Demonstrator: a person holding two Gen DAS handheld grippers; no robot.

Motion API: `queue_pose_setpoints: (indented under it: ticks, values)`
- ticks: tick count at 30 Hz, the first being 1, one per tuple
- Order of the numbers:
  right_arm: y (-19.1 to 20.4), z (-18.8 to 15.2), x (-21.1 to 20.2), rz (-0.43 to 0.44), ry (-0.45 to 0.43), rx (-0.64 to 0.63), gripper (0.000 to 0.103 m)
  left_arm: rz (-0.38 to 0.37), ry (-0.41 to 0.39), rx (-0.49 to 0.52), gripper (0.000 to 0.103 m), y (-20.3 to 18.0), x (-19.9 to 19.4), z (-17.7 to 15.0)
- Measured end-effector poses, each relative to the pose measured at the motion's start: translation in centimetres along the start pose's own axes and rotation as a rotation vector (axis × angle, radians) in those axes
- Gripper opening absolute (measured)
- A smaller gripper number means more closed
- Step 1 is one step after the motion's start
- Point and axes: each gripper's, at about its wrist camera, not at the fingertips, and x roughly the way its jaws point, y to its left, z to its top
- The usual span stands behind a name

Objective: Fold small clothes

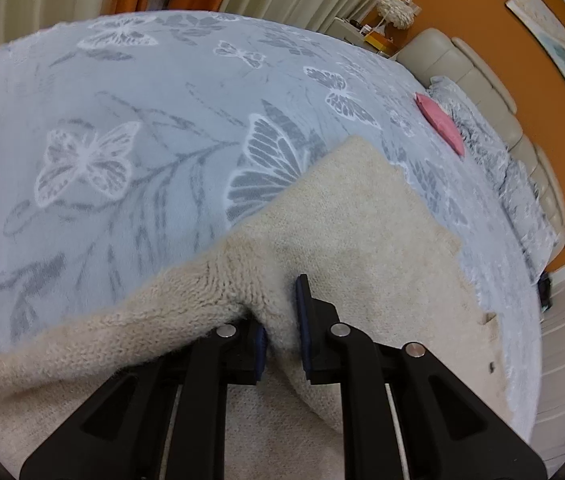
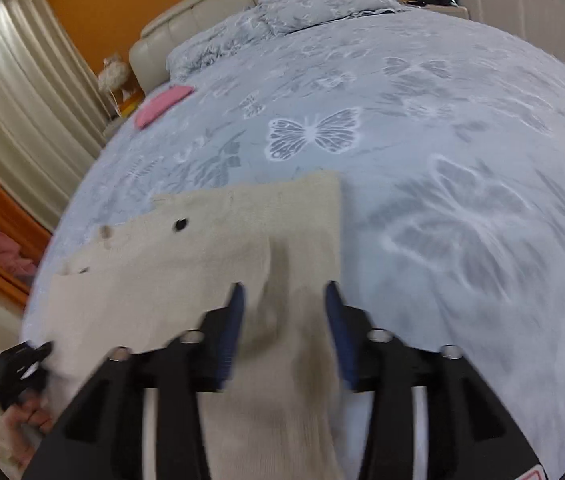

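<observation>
The left gripper (image 1: 282, 332) is clenched on a fold of the cream knitted woollen garment (image 1: 346, 216) spread ahead of it on the butterfly-print bed (image 1: 122, 112). The right gripper (image 2: 284, 316) stands released, garment between its fingers.

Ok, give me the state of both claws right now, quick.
Left claw: shut on a fold of the cream knit garment.
Right claw: open, jaws apart over the cream knit garment, not pinching it.

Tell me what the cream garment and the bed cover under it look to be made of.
Cream garment: apparently knitted wool or acrylic, fuzzy matte; rows of knit loops show along its folded edge. Bed cover: likely plush fleece or woven jacquard, soft matte, with a butterfly pattern.
</observation>
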Motion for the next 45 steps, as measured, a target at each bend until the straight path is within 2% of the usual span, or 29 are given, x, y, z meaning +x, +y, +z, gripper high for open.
queue_pose_setpoints:
  ticks: [2,3,4,5,7,9,11,13,15,16,21,24,25,26,27,28,29,30,32,37,41,45]
  values:
    - [-1.0,-2.2,-2.6,0.002,0.076,0.033,0.053,-0.028,0.027,-0.009,0.015,0.4,-0.6,0.0]
    - [-1.5,-3.2,-3.6,0.013,0.115,0.048,0.053,-0.032,0.043,0.004,0.02,0.4,-1.0,-0.1]
    - [-1.9,-5.0,-5.2,0.021,0.166,0.056,0.055,-0.034,0.066,0.047,0.029,0.4,-2.0,-0.3]
    - [-2.1,-6.4,-6.3,0.01,0.211,0.05,0.058,-0.025,0.083,0.093,0.033,0.4,-2.9,-0.5]
    - [-2.6,-9.3,-8.2,0.012,0.293,0.037,0.062,0.012,0.111,0.186,0.055,1.6,-5.7,-1.5]
    - [-3.0,-12.4,-9.5,0.043,0.383,0.059,0.063,0.034,0.163,0.241,0.06,4.7,-9.1,-2.6]
    - [-3.6,-15.9,-10.2,0.067,0.502,0.1,0.063,0.068,0.204,0.245,0.064,8.0,-11.7,-3.3]
    - [-3.9,-18.2,-10.0,0.11,0.589,0.14,0.064,0.086,0.269,0.191,0.068,12.3,-14.1,-4.1]
    - [-3.4,-19.6,-9.7,0.136,0.634,0.143,0.07,0.084,0.337,0.141,0.069,15.3,-15.2,-5.1]
    - [-3.0,-19.8,-9.7,0.14,0.627,0.123,0.075,0.075,0.385,0.122,0.069,16.7,-15.4,-5.8]
    - [-1.3,-20.1,-8.9,0.158,0.635,0.085,0.076,0.0,0.426,0.149,0.072,16.7,-16.0,-7.5]
    - [-0.3,-20.0,-9.1,0.156,0.624,0.051,0.074,0.021,0.425,0.151,0.072,16.2,-15.4,-7.9]
    - [0.1,-19.9,-9.1,0.156,0.617,0.039,0.061,0.023,0.423,0.144,0.07,16.2,-15.4,-7.9]
    - [0.0,-19.9,-9.2,0.157,0.605,0.043,0.032,0.022,0.421,0.13,0.066,16.3,-15.5,-7.9]
    - [0.0,-20.0,-9.1,0.166,0.602,0.058,0.014,0.029,0.42,0.11,0.051,16.5,-15.5,-7.8]
    - [-0.3,-20.1,-9.1,0.193,0.599,0.097,0.012,0.022,0.423,0.094,0.028,16.4,-15.6,-7.6]
    - [-0.7,-20.0,-9.5,0.2,0.575,0.118,0.011,-0.002,0.436,0.067,0.015,16.7,-15.6,-7.7]
    - [-0.8,-19.6,-10.4,0.212,0.533,0.119,0.011,-0.032,0.459,0.022,0.011,17.2,-15.7,-7.6]
    - [-1.1,-18.8,-12.3,0.251,0.462,0.124,0.01,-0.072,0.462,-0.047,0.01,17.6,-16.6,-7.5]
    - [-1.8,-16.4,-18.9,0.292,0.281,0.105,0.008,-0.162,0.415,-0.004,0.007,15.8,-21.5,-6.9]
    - [-3.7,-16.4,-23.6,0.296,0.21,0.1,0.008,-0.227,0.403,0.024,0.006,14.6,-25.4,-7.6]
    - [-5.7,-17.9,-26.8,0.295,0.195,0.091,0.008,-0.271,0.423,0.044,0.006,14.7,-28.8,-8.9]
